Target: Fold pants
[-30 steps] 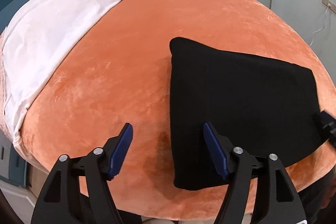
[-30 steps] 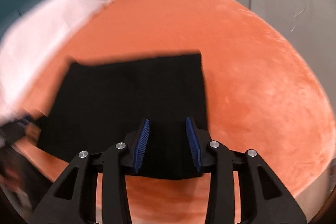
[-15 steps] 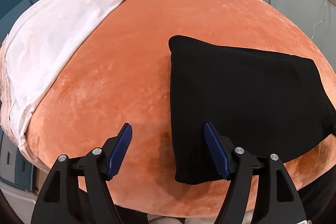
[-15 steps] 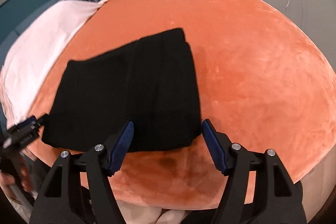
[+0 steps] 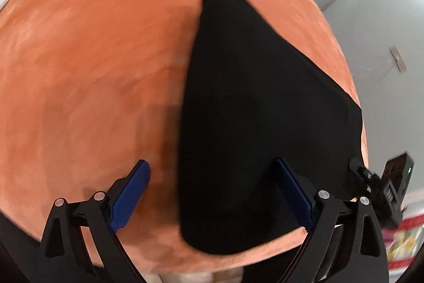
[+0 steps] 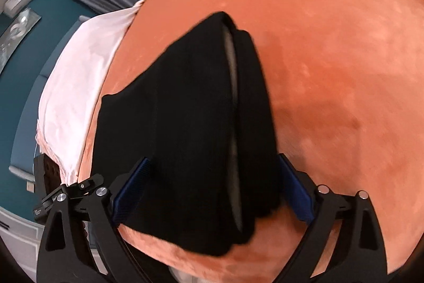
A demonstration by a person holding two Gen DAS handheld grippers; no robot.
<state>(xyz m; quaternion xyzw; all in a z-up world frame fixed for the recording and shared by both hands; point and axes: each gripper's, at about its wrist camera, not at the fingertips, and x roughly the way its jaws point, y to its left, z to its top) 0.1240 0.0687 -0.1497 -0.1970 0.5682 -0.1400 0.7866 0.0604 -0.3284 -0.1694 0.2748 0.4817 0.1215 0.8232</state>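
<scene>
— Left wrist view first: what is being shown?

— Black pants (image 5: 259, 110), already folded into a compact stack, are being seen lying on the orange bed cover (image 5: 92, 57), close to its near edge. The left gripper (image 5: 212, 192) is being spread wider, its jaws opening over the stack's near left corner; nothing is being pinched. The right gripper's body (image 5: 389, 190) is being glimpsed by the stack's right corner.

— And the right wrist view?

— The pants (image 6: 190, 123) are being shown with layered edges along the right side. The right gripper (image 6: 212, 190) is also being opened, the stack's near end lying between the jaws, apparently unpressed. A white sheet (image 6: 79, 86) is being seen at the bed's far left corner, well apart.

— How far along is the folding being judged?

— Mostly done; one more fold or tidying may be left. Nothing is being seen blocking the way.
</scene>
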